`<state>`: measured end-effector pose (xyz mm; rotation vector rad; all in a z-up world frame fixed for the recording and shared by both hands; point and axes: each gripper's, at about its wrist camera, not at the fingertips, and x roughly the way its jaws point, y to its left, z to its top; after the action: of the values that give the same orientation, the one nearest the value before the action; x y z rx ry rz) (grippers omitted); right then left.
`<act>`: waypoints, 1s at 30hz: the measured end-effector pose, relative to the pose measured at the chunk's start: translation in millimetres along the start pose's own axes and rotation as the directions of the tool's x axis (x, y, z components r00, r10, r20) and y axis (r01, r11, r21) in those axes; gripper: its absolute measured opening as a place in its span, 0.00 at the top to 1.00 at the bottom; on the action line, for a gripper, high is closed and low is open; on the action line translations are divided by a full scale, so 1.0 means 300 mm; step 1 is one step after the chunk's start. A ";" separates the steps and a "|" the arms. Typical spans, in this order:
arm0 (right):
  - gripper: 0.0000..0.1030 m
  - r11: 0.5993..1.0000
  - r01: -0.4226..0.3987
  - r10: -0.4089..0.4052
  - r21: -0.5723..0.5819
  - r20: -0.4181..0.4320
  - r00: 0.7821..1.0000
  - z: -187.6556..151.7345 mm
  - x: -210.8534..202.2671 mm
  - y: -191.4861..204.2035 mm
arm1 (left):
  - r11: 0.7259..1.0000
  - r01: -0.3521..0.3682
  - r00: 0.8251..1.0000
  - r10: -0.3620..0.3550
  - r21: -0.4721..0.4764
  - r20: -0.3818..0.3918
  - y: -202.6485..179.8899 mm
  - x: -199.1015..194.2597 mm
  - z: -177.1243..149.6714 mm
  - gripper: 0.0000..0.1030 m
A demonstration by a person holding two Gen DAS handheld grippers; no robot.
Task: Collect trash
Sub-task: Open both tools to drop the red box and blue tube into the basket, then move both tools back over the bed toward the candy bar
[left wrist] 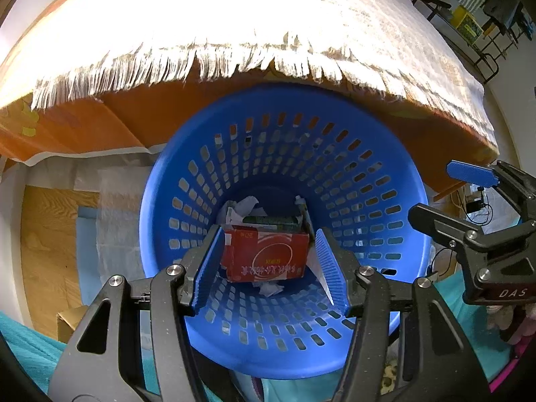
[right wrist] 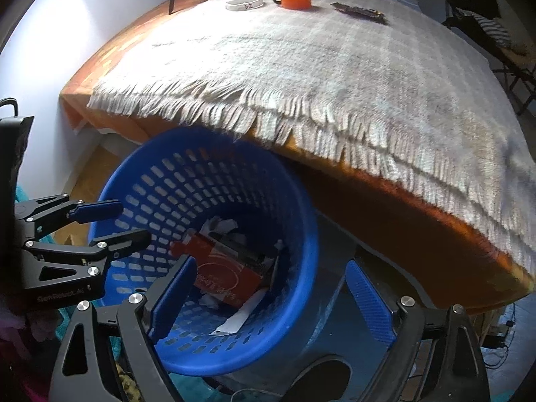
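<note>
Both grippers hover over the blue basket [left wrist: 284, 234], which stands on the floor against the table edge, under the fringed cloth [right wrist: 301, 77]. Left gripper [left wrist: 268, 261]: jaws spread wide, holding nothing, aimed straight down into the basket. Right gripper [right wrist: 268, 298]: jaws also wide apart and empty, straddling the basket's near rim.

Trash already in the basket: red carton [left wrist: 266, 251] lying on its side, crumpled white paper [left wrist: 244, 206], a dark green wrapper or pack behind the carton, a white strip [right wrist: 239, 316] by the wall.

Left on the table, at the far side: dark wrapper [right wrist: 360, 10], orange lid [right wrist: 295, 0], white ring [right wrist: 244, 3]. The wrapper looks like the next trash piece, though it is too small here to be sure; the other 2 may not be trash.

Handling guess: wrapper is light, thin, crinkly, lies flat on soft cloth, so pinch 1 end or edge and expect the cloth to snag. Lid is rigid, light; take across its rim.
</note>
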<state>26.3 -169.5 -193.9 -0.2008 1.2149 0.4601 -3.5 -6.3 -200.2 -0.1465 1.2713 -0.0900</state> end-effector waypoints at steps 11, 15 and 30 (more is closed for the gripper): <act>0.10 0.999 0.031 -0.031 0.041 0.014 0.999 0.025 -0.052 -0.049 | 1.000 -0.007 1.000 0.006 0.029 0.027 -0.008 -0.038 0.035 0.44; 0.10 0.998 0.029 -0.030 0.048 0.021 0.999 0.040 -0.072 -0.061 | 0.999 -0.007 0.999 0.006 0.040 0.038 -0.006 -0.057 0.058 0.44; 0.10 1.000 0.008 -0.008 0.004 0.164 0.986 0.159 -0.160 -0.149 | 0.998 0.007 0.993 -0.014 0.065 0.118 0.033 -0.143 0.236 0.38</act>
<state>73.8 -201.9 -136.7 -0.1611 1.0528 0.4584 51.4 14.0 -141.0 -0.1015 1.1483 -0.1297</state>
